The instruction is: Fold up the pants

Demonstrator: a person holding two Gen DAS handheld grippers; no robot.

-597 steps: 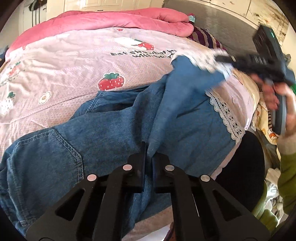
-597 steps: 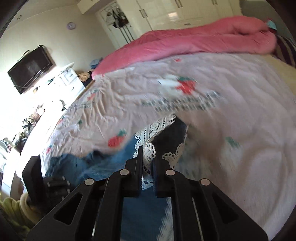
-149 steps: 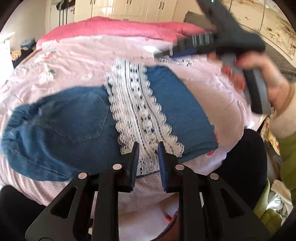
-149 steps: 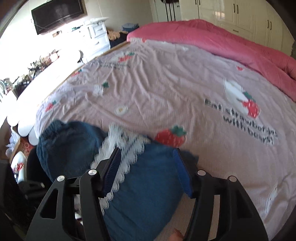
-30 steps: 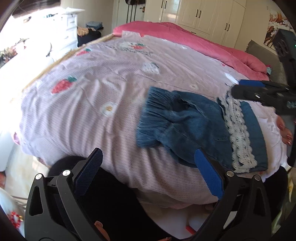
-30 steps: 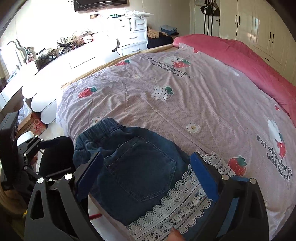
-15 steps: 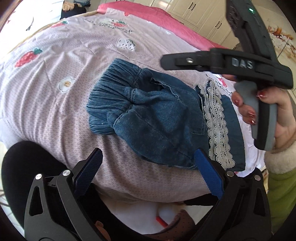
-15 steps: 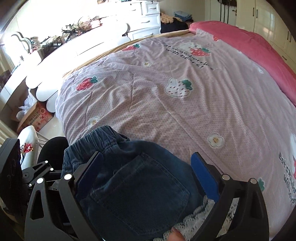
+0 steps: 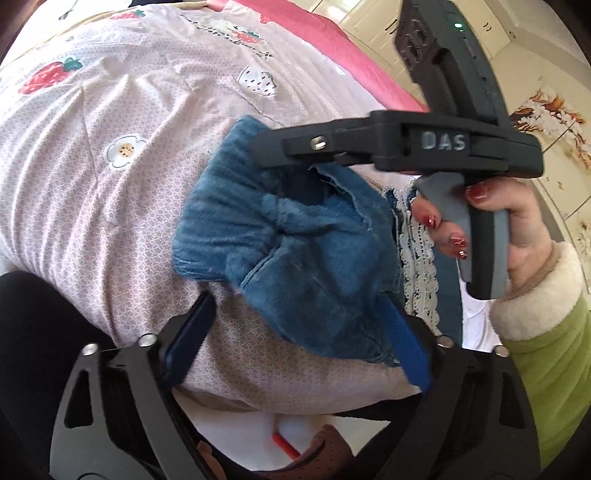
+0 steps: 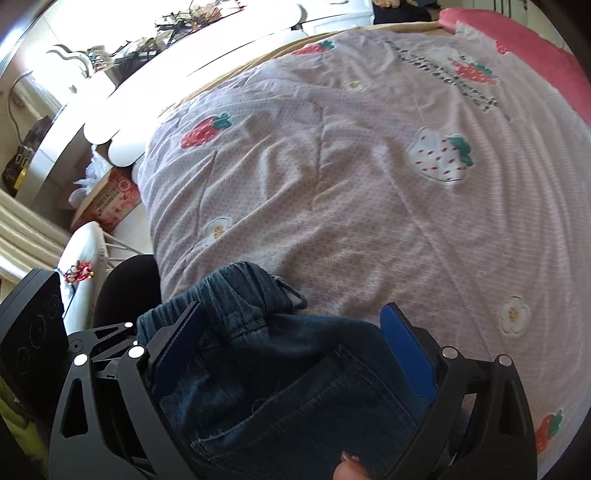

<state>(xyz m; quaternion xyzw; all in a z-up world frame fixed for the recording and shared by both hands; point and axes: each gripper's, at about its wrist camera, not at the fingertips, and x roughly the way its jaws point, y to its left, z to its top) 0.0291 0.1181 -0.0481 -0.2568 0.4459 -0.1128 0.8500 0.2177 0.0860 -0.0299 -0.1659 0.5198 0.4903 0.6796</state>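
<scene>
Straddling the bunched waistband, the right tool [image 10: 295, 354] and left tool [image 9: 295, 332] hang wide over the folded pants [image 9: 314, 254] at the near edge of the bed [image 9: 110, 184]. Both have just been narrowing, denim between the pads but unpinched, likely to catch that end for another fold.

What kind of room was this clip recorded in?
Most likely a home bedroom. A bed covered by a pale pink strawberry-print quilt fills both views, a bright pink duvet lies along its far side, and cream wardrobe doors stand behind it. Blue denim pants with lace trim lie on the quilt.
</scene>
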